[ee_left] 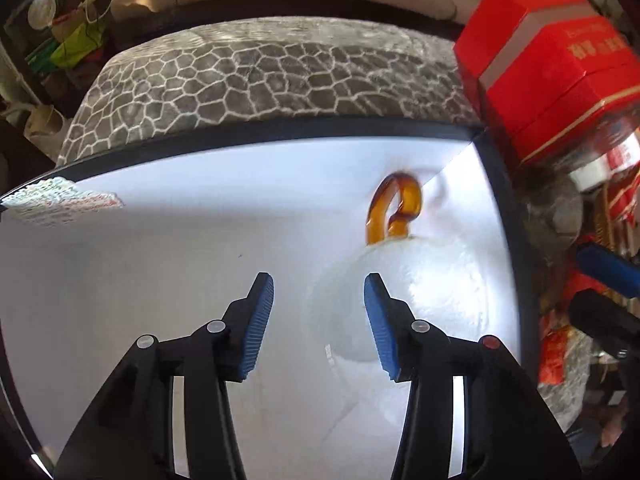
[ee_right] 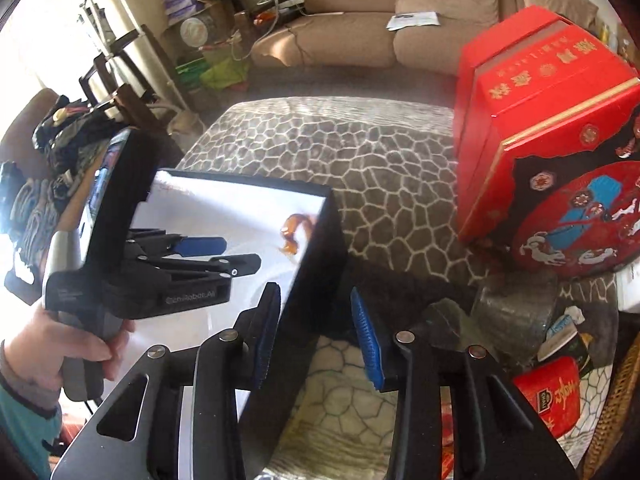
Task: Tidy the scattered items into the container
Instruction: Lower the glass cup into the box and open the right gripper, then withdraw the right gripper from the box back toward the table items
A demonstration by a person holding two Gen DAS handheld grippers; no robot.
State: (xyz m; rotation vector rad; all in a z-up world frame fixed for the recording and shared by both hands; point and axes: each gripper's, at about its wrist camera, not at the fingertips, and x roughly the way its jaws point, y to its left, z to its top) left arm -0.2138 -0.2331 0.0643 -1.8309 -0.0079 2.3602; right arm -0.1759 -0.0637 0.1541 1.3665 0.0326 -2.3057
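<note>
The container is a box with black outside walls (ee_right: 316, 264) and a white inside (ee_left: 160, 280). An amber, translucent hooked item (ee_left: 396, 208) lies in its far right corner, beside a pale rounded object (ee_left: 420, 292) that is washed out by glare. The amber item also shows in the right wrist view (ee_right: 294, 230). My left gripper (ee_left: 319, 312) is open and empty, inside the box; it shows in the right wrist view (ee_right: 200, 252) too. My right gripper (ee_right: 316, 332) is open and empty, its jaws on either side of the box's right wall.
The box stands on a grey cushion with a white cell pattern (ee_right: 380, 168). A tall red gift box (ee_right: 540, 100) and a round red tin (ee_right: 580, 220) stand right of it. A roll of tape (ee_right: 516, 316) and small red packets (ee_right: 548, 396) lie at the lower right. A beige sofa (ee_right: 400, 12) is behind.
</note>
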